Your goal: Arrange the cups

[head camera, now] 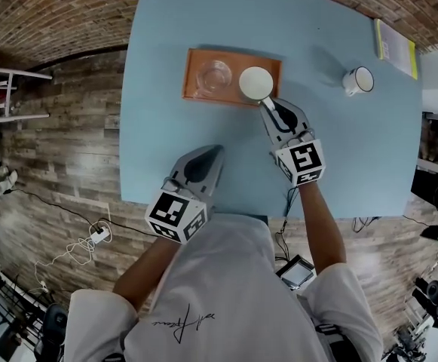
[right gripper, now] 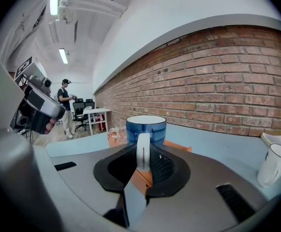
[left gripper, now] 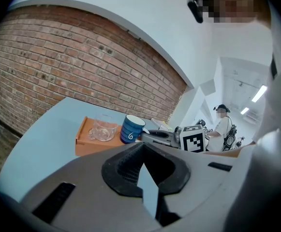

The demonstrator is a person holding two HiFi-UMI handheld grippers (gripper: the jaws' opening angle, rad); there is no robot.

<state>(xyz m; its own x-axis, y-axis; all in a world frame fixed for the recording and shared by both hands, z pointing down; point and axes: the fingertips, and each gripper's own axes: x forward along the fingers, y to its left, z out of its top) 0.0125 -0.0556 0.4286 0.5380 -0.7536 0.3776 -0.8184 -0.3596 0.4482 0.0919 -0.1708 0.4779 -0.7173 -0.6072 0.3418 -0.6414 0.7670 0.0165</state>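
We see the head view brightly and evenly lit, with no hard glare on the bench [head camera: 166, 127]. The white mug [head camera: 359, 80] throws a soft, faint shadow toward the left, and the white inside of the blue cup [head camera: 255, 83] is nearly washed out. Wide-angle distortion bows the bench edges and stretches the floor at the corners. In both gripper views we find black vignetting round the frame and a strongly curved brick wall [right gripper: 217, 81]. Ceiling strip lights [right gripper: 63, 56] burn out at the far left of the right gripper view. In the left gripper view such lights glare at the far right, where the white room beyond looks overexposed.
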